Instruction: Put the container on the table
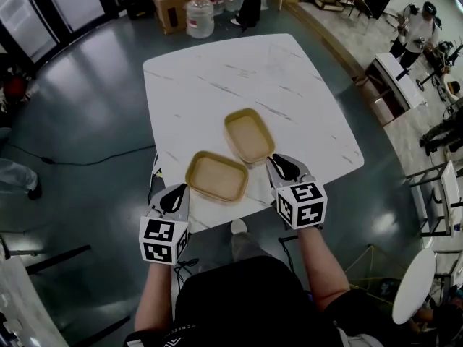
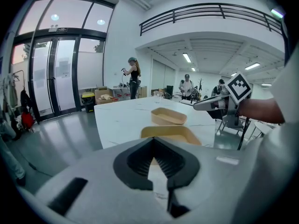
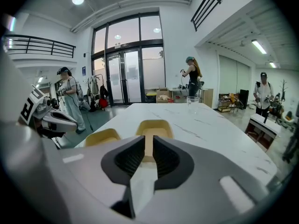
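Two empty tan containers rest on the white marble table (image 1: 289, 85). One container (image 1: 217, 177) sits near the front edge, and the other container (image 1: 248, 136) is just behind it to the right. My left gripper (image 1: 173, 197) hovers off the table's front-left edge, close to the near container (image 2: 170, 133), and is shut with nothing in it (image 2: 153, 140). My right gripper (image 1: 283, 166) is over the front edge, right of both containers. Its jaws (image 3: 149, 139) stand a narrow gap apart and hold nothing. The farther container (image 3: 154, 127) lies straight ahead of it.
A clear glass (image 3: 193, 101) stands at the table's far end. Water jugs (image 1: 200, 14) and a cardboard box (image 1: 170, 6) sit on the floor beyond the table. Several people stand around the room. A cable (image 1: 87, 161) runs along the floor at left.
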Demonstrator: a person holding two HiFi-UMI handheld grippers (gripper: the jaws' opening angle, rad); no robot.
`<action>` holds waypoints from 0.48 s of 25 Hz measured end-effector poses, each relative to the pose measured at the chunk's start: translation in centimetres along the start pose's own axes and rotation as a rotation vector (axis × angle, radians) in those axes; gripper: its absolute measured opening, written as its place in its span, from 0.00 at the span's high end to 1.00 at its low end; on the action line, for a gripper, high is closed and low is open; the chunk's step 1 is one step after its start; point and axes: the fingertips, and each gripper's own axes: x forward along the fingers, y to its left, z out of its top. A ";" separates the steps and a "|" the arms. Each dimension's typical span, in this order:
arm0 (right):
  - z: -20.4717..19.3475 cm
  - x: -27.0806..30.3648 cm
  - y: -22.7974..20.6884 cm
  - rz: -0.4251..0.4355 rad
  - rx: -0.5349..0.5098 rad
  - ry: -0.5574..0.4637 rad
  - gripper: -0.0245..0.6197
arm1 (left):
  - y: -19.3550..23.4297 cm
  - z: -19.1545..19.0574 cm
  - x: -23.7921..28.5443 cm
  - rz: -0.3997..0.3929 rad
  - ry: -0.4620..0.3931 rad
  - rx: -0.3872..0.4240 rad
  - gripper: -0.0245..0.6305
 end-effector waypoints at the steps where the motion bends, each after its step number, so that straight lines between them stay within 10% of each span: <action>1: -0.1 -0.4 0.2 -0.002 0.003 -0.002 0.90 | -0.2 -0.1 -0.3 -0.008 -0.001 0.003 0.97; 12: -1.8 -5.0 1.9 -0.052 0.028 -0.028 0.96 | -3.1 -0.5 -2.5 -0.097 -0.011 0.059 0.97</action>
